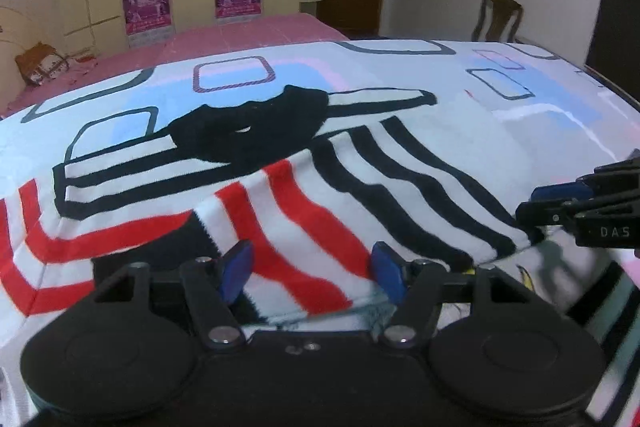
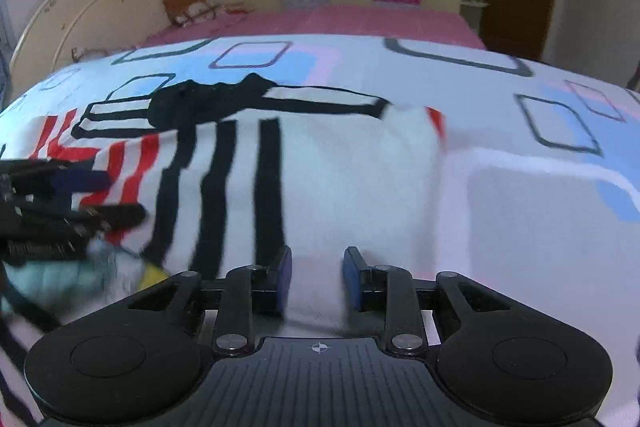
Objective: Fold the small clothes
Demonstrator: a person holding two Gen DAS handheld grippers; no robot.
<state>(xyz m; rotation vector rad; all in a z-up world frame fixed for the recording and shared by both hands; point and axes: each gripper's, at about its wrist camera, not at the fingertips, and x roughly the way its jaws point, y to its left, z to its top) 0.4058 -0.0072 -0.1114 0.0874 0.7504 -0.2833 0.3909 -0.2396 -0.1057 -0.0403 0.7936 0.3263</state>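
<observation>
The left gripper (image 1: 312,269), blue pads apart around the near hem of the small white shirt with red and black stripes (image 1: 360,163), had it running to 12 o'clock, while the right gripper (image 2: 316,277) straddled white cloth, also unclamped.

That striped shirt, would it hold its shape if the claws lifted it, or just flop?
Probably flop: the striped shirt already drapes in soft folds and wrinkles. It looks light, thin knit, so likely easy to lift. Pushed along the patterned sheet, it would probably bunch rather than slide.
</observation>
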